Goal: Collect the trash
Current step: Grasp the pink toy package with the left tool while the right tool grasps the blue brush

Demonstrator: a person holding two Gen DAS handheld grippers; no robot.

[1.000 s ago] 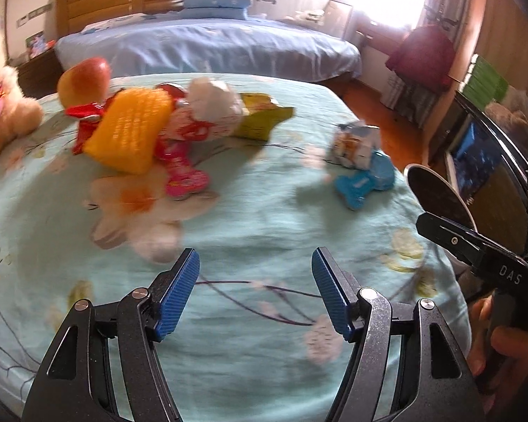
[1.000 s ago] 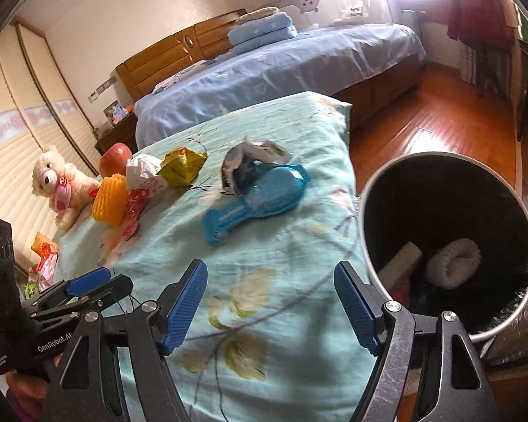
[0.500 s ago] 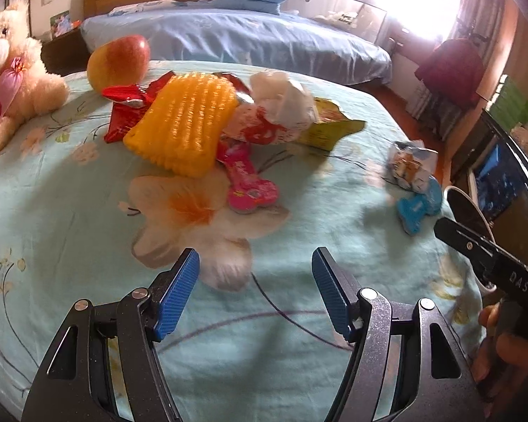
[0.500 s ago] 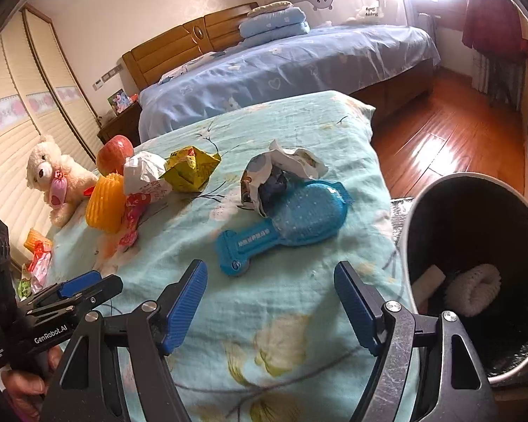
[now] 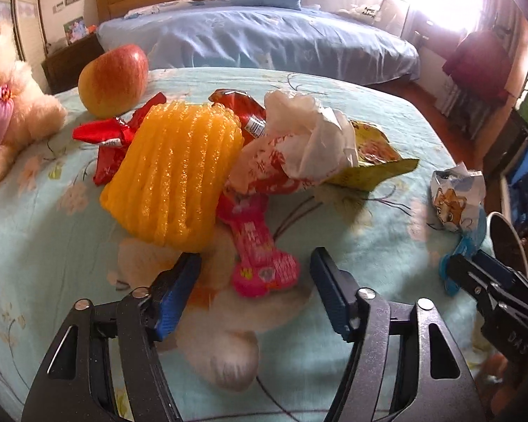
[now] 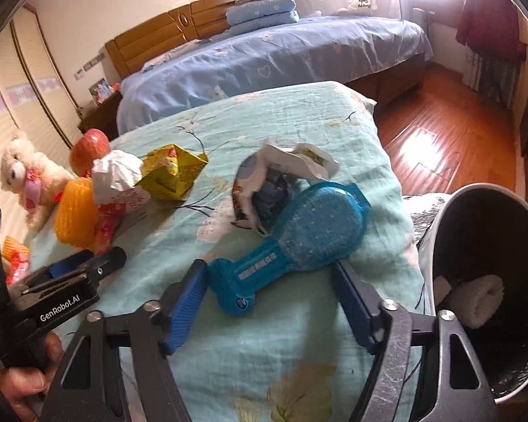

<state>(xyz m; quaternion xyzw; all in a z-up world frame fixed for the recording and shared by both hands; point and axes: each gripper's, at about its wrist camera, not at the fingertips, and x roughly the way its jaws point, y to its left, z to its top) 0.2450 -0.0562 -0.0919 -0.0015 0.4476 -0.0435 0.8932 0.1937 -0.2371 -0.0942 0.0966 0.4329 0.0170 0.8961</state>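
The left hand-held gripper (image 5: 255,281) hangs low over the bed (image 5: 334,211), which has a pale green cover with a flower print. Its jaws stand partly apart and have just been closing; the lower end of the pink wrapper (image 5: 260,260) lies on the cover between the blue pads (image 5: 174,292), and the pads do not press on it. Just beyond the left pad lies the orange foam net (image 5: 176,176), touching the pink wrapper. Behind it are a red wrapper (image 5: 105,133), a red and white bag (image 5: 271,168) with a crumpled white tissue (image 5: 309,133) on top, and a yellow-green packet (image 5: 373,161). An apple (image 5: 114,79) sits further back, and a plush bear (image 5: 7,123) is at the left edge.

The right hand-held gripper (image 6: 269,295) is also half open, and its jaws have just been closing. The handle of the blue brush (image 6: 299,242) lies between its pads (image 6: 186,302); I cannot tell if the left pad touches the handle, but the right one is apart from it. A torn cartoon wrapper (image 6: 264,183) lies against the head of the brush. The trash bin (image 6: 436,232) stands just beside the bed on the right, with a white rolled thing (image 6: 482,299) inside. A second bed (image 6: 281,56) with blue sheets stands behind
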